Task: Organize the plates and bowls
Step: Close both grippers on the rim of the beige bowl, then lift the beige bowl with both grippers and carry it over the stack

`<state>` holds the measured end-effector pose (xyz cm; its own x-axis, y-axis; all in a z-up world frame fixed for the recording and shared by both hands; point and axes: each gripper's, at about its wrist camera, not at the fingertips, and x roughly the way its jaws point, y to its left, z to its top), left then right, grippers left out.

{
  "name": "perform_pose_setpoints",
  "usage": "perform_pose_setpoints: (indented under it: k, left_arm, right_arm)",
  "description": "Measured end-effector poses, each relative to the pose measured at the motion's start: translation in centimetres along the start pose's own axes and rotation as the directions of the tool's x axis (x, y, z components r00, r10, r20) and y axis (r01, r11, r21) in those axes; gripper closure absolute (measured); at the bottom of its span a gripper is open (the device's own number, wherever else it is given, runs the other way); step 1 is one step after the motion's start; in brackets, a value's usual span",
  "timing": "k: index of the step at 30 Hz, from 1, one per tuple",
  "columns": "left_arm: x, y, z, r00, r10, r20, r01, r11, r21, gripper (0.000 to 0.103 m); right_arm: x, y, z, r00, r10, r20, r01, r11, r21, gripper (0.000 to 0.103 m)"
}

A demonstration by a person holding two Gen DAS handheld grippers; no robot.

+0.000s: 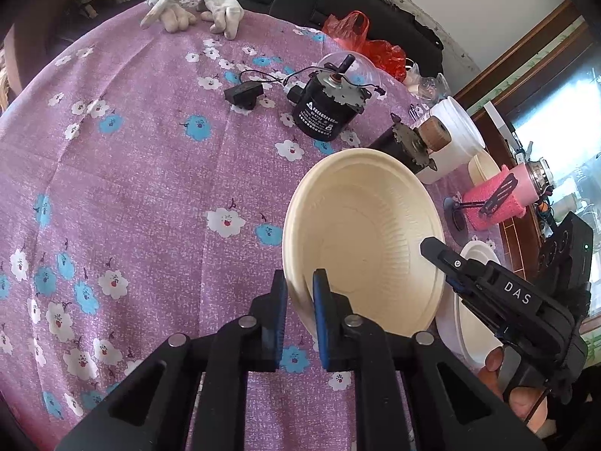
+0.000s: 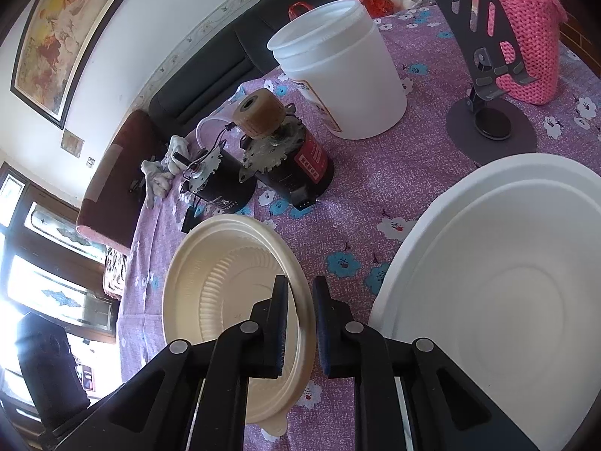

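Purple speckled tablecloth (image 1: pixel 150 173), printed with white and sky-blue flowers. Cream ribbed paper bowl (image 1: pixel 360 240), pale yellow-beige inside. White smooth paper bowl (image 2: pixel 507 263), plain. White plastic tub (image 2: pixel 338 71) with a red-and-white label low on its side. Black cylindrical motor (image 1: pixel 319 111), white print, grey metal gear plate on top. Pink knitted sleeve (image 2: pixel 529 49) around a bottle. Red-orange plastic bag (image 1: pixel 360 41). 2 off-white cloth gloves (image 1: pixel 195 7). Black gripper fingers (image 1: pixel 276 312) carry blue pads.
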<state>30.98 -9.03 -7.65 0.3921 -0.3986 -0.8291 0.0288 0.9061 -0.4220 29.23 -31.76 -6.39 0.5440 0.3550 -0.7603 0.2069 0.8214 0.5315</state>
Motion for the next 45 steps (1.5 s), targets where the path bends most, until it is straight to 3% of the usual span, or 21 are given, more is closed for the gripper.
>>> perform_pose_setpoints:
  k: [11, 17, 26, 45]
  left_arm:
    - [-1.1, 0.5, -0.5, 1.0, 0.0, 0.002, 0.0, 1.0, -0.005, 0.09]
    - [-3.7, 2.2, -1.7, 0.999, 0.011, 0.042, -0.01, 1.0, -0.028, 0.089]
    - [-7.7, 5.3, -3.8, 0.997, 0.038, 0.072, -0.033, 0.997, -0.067, 0.089]
    - [-16.6, 9.2, -8.4, 0.984, 0.087, 0.158, -0.076, 0.995, -0.07, 0.089]
  right_arm:
    - [-0.5, 1.3, -0.4, 1.0, -0.018, 0.012, 0.019, 1.0, -0.024, 0.088]
    - [-1.3, 3.8, -1.5, 1.0, -0.001, 0.017, 0.003, 0.998, -0.067, 0.088]
    - [-2.7, 9.0, -4.6, 1.0, 0.008, 0.017, -0.005, 0.986, -0.166, 0.088]
    - [-6.3, 14.1, -11.8, 0.993, 0.114, 0.026, -0.107, 0.976, -0.188, 0.09]
